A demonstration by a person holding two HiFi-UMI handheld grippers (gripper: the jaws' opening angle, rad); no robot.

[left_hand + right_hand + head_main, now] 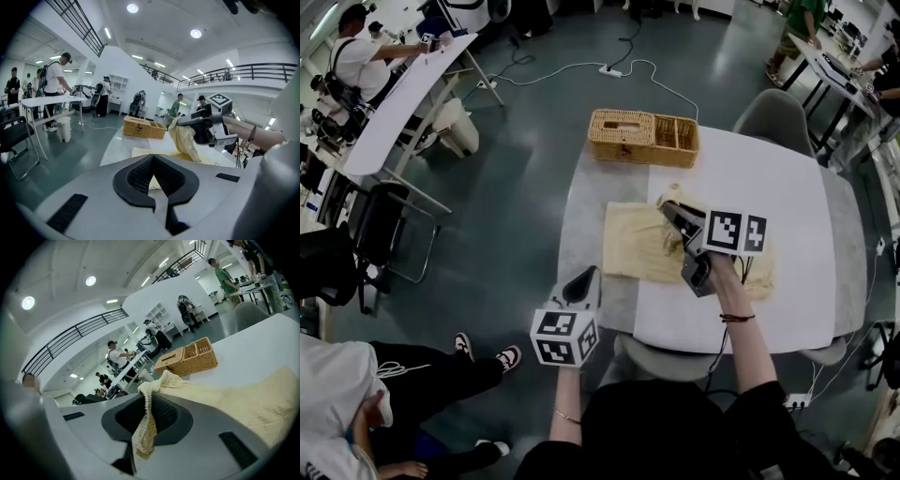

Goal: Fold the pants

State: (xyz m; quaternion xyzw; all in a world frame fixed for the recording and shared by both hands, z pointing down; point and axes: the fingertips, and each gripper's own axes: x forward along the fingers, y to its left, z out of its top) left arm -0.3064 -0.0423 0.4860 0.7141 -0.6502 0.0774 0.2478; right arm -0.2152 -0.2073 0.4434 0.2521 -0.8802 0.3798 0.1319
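Two hand-held grippers are being kept over the near side of a white rectangular table (pixel 769 187). Cream-yellow knitted pants (pixel 637 246) are being pinched at one edge by the right gripper (pixel 668 207). In the right gripper view its jaws are being pressed together on a bunched, ribbed strip of the fabric, and a short end of that strip is hanging down between the black pads. The pinched edge is being held raised above the tabletop. The rest of the pants is lying spread flat on the table, towards the person's side and left of centre.

The left gripper (pixel 589 275) is being held just off the table's near left edge, apart from the pants. Its jaws are being kept closed, tip against tip, with nothing clamped between them; the cream fabric is being seen only in the distance beyond the pads.

A tan woven wicker basket (pixel 642 138) with open compartments is standing at the table's far edge, well apart from the pants. A grey moulded chair (pixel 773 117) is standing at the far right corner.
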